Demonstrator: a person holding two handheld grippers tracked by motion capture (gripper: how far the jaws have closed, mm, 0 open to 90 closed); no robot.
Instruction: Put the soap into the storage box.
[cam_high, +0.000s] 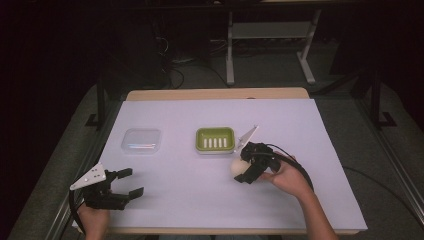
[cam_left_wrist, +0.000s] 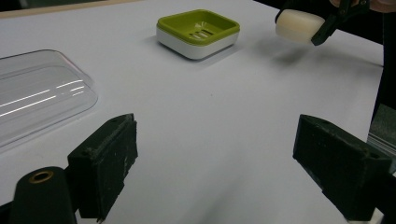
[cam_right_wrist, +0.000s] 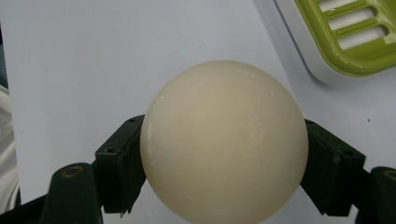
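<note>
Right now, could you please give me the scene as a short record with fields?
surface: white sheet over a wooden table
soap: cream, rounded bar, clamped between the jaws, lifted off the sheet
right gripper: shut on the soap, just right of the dish
dish: green slotted soap dish on a white base, mid-table, empty
lid: clear plastic lid, left of the dish, lying flat
left gripper: jaws apart, holding nothing, near the front left edge
</note>
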